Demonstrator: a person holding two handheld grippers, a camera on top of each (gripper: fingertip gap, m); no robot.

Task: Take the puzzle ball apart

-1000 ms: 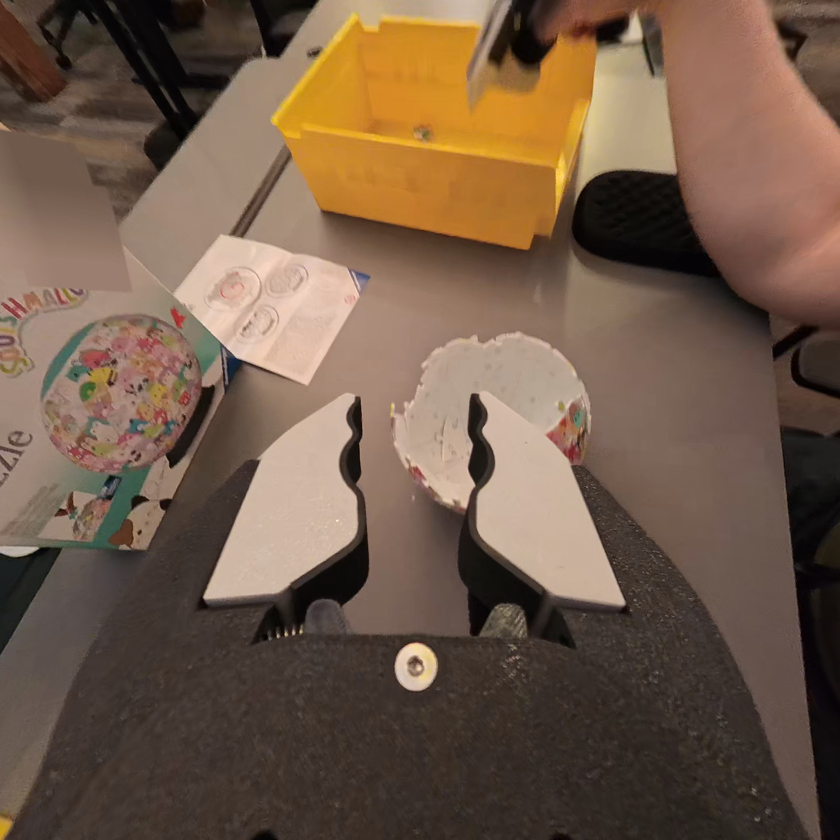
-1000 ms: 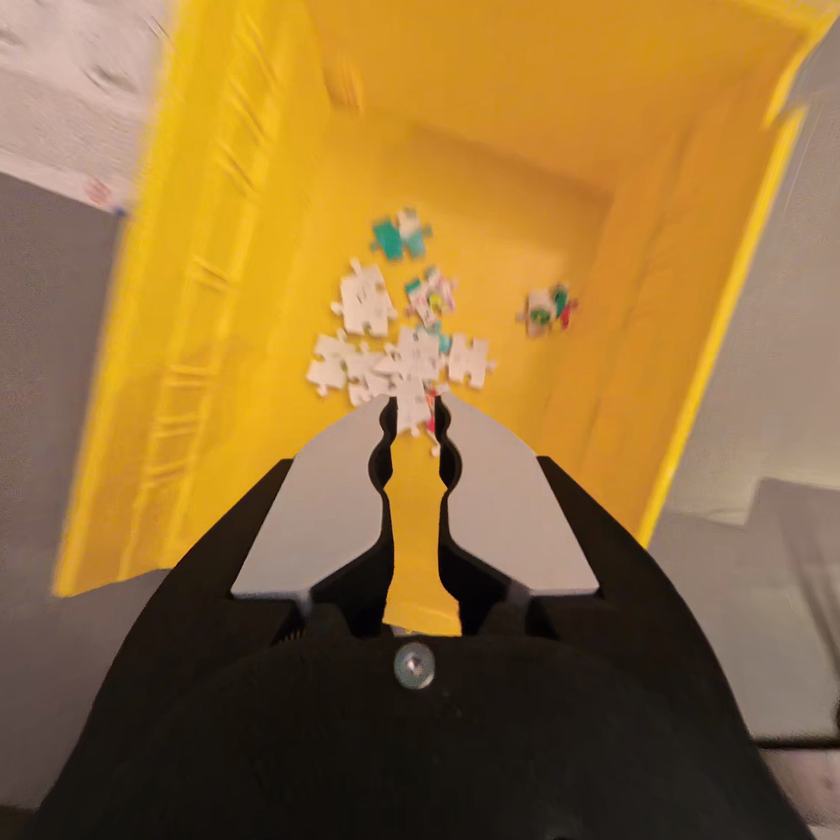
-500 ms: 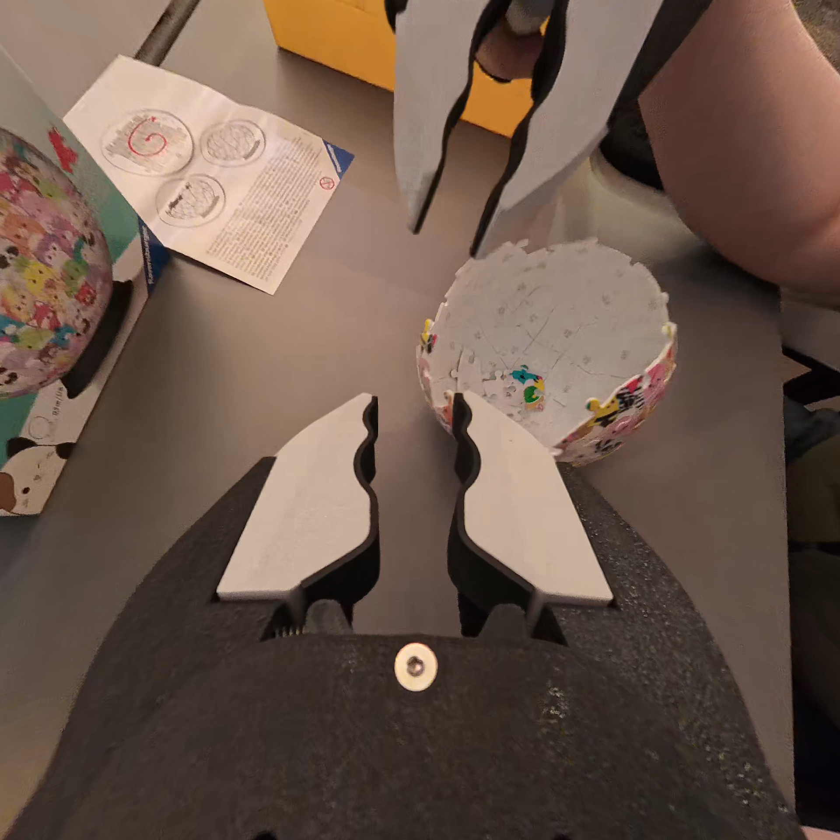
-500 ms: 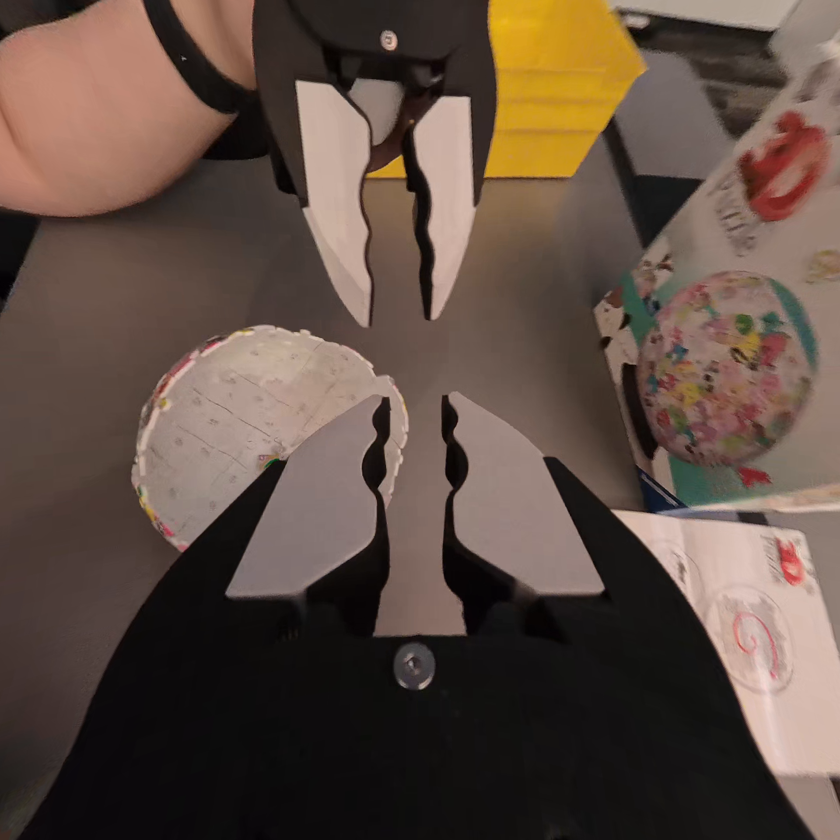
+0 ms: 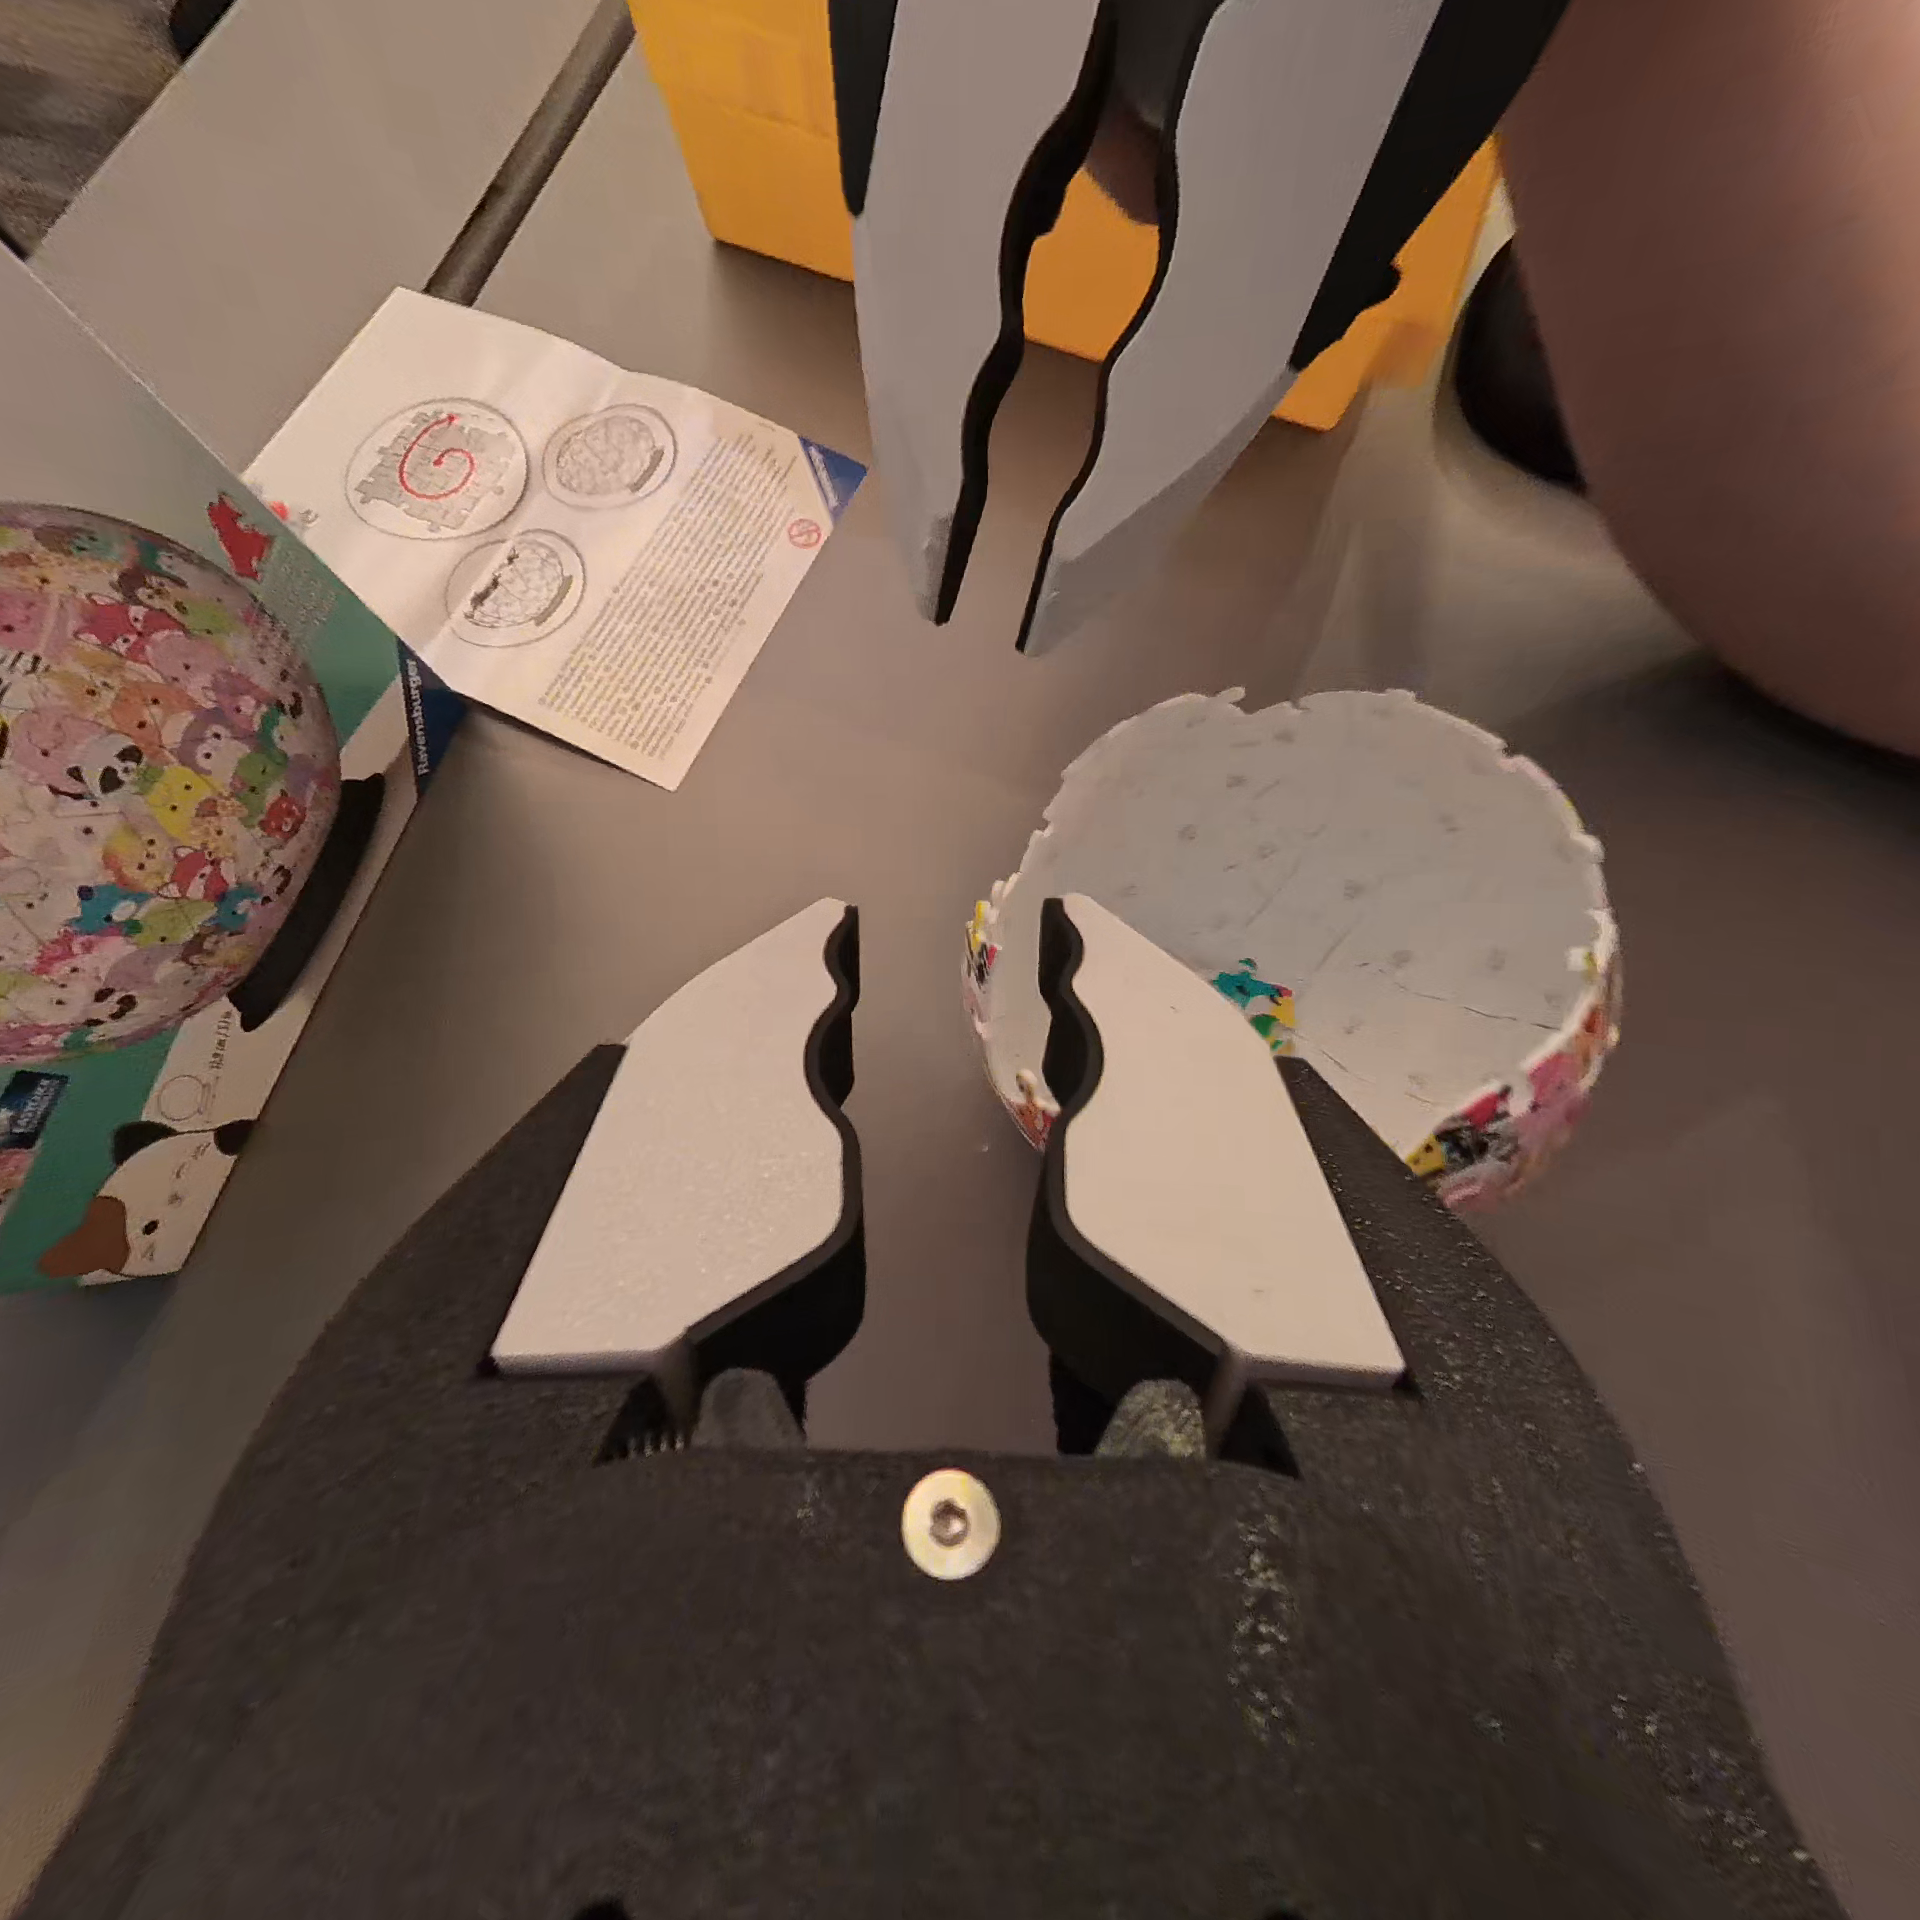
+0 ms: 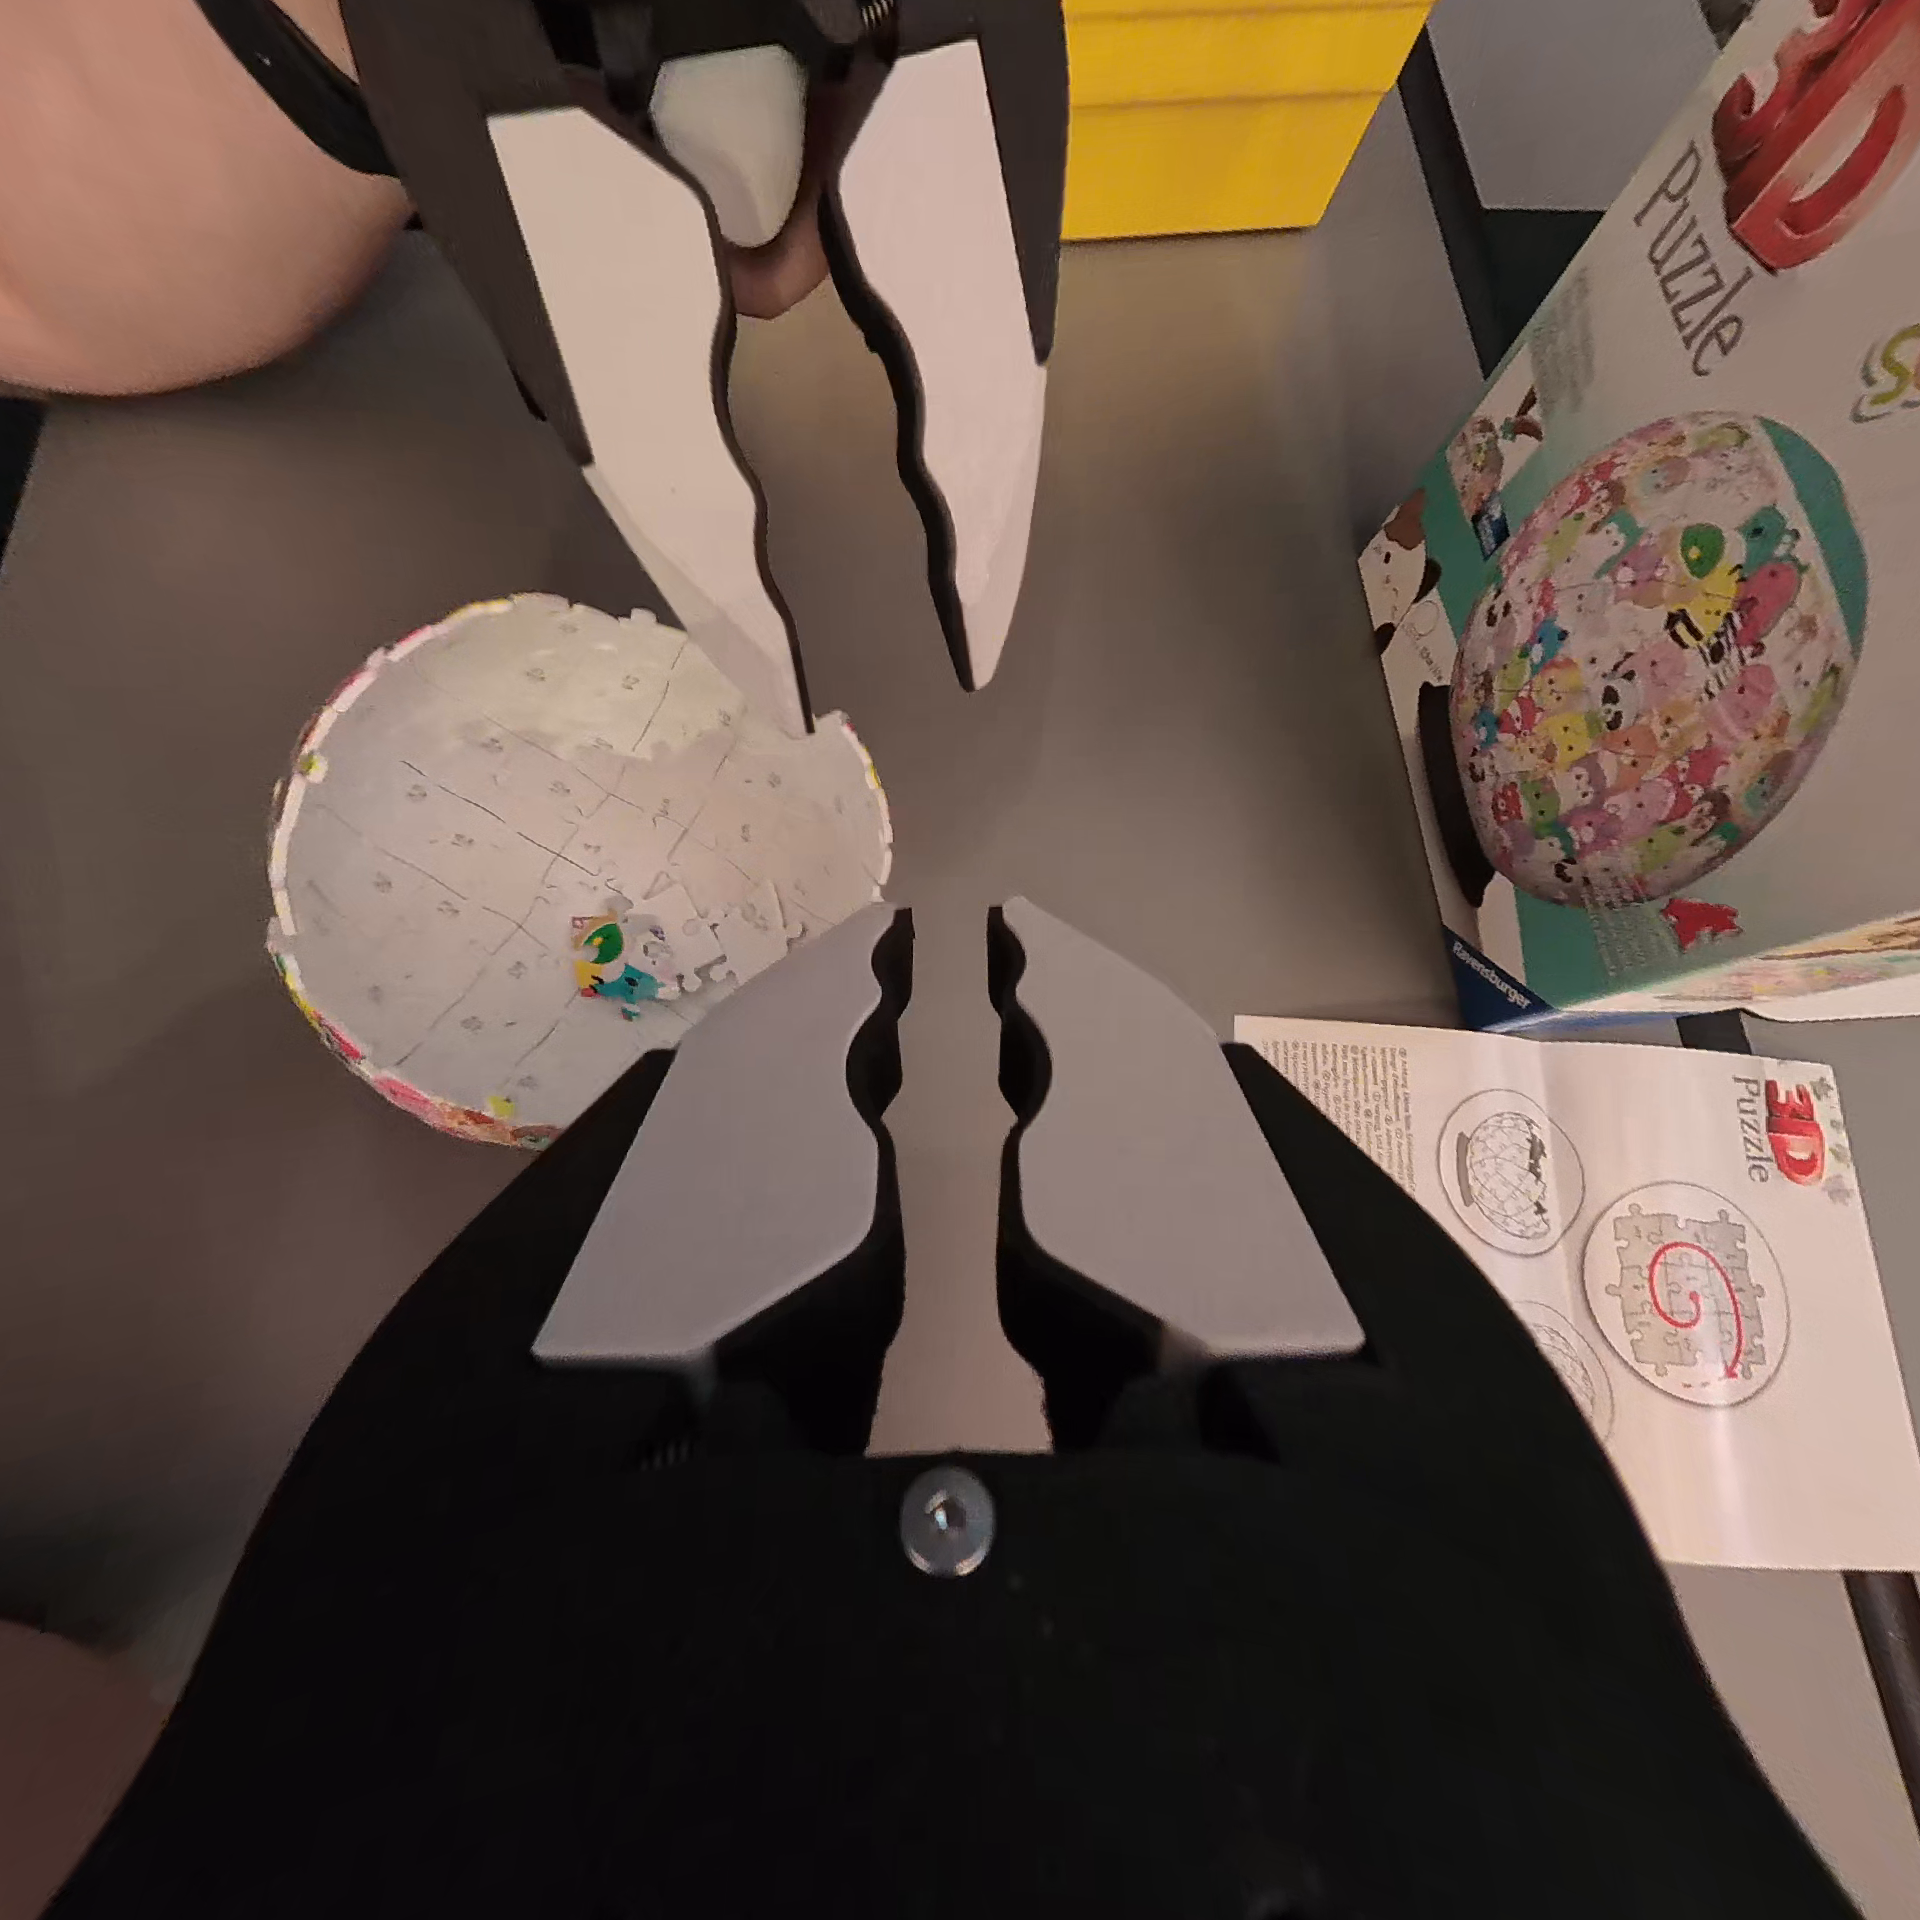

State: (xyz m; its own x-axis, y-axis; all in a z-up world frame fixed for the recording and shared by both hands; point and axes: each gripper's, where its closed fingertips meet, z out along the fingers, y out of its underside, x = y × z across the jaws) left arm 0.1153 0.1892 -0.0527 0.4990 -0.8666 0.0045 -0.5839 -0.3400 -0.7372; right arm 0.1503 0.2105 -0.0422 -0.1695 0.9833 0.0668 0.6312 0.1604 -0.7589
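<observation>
The puzzle ball is a half shell [image 5: 1351, 883], white inside and coloured outside, lying open side up on the grey table. A loose coloured piece [image 6: 613, 961] lies inside it. My left gripper [image 5: 948, 914] is open and empty, just left of the shell, with its right fingertip over the shell's rim. It also shows in the right wrist view [image 6: 886, 707], pointing at me. My right gripper [image 6: 949, 914] is narrowly open and empty, beside the shell, facing the left one. In the left wrist view the right gripper [image 5: 985, 629] reaches in from the top.
A yellow bin [image 5: 748, 156] stands behind the grippers on the table. The puzzle box [image 5: 156, 831] and a folded paper leaflet [image 5: 582, 520] lie on the far side from the shell. A person's bare arm [image 5: 1766, 416] is close behind the shell. Spacing between my two grippers at the tips: around 5 cm. The left tips stand about 12 cm off the loose coloured piece [image 6: 613, 961].
My right gripper has left the yellow bin and come down over the table, tip to tip with the left one. My left gripper has shifted to the shell's left rim.
</observation>
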